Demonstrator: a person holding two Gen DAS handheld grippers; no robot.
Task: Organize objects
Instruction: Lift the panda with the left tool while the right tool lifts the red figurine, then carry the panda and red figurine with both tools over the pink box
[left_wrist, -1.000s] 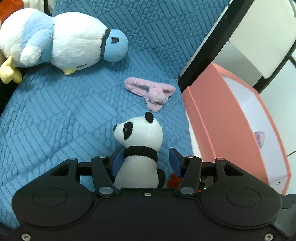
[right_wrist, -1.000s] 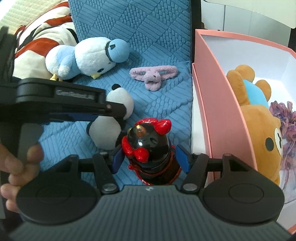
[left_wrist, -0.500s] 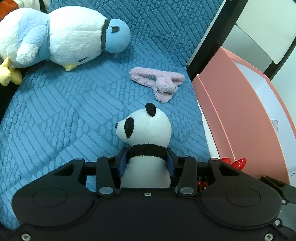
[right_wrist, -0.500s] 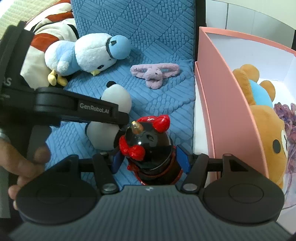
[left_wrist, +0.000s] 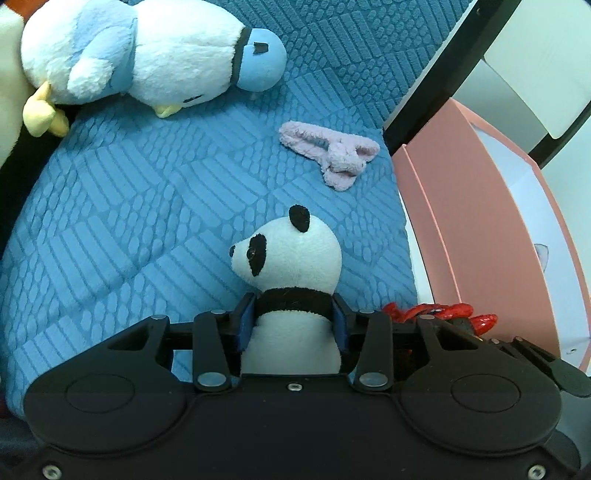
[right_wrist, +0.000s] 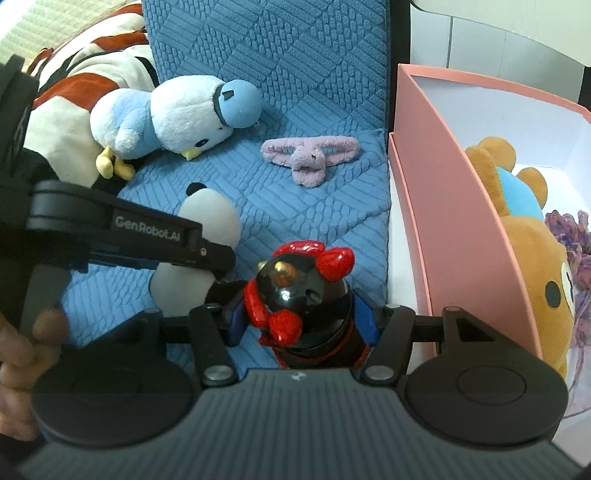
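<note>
A black-and-white panda plush (left_wrist: 291, 258) sits upright on the blue quilted cushion (left_wrist: 129, 221). My left gripper (left_wrist: 293, 316) is shut on it, the blue pads pressing its black collar from both sides. In the right wrist view the panda (right_wrist: 210, 218) is partly hidden behind that gripper's black body. My right gripper (right_wrist: 301, 321) is shut on a glossy black toy figure with red trim (right_wrist: 299, 291), just right of the panda and beside the pink box (right_wrist: 443, 184). Only the figure's red top (left_wrist: 443, 312) shows in the left wrist view.
The pink box (left_wrist: 461, 206) at the right holds a brown bear (right_wrist: 535, 258) and something purple (right_wrist: 569, 229). A blue-and-white bird plush (left_wrist: 166, 62) and a lilac headband (left_wrist: 332, 155) lie farther back. A red-striped plush (right_wrist: 81, 92) lies far left. A hand (right_wrist: 22, 339) grips the left tool.
My left gripper's jaws, open around the panda a second ago, have closed onto its collar. The right gripper keeps its hold on the black-and-red figure in the same place.
</note>
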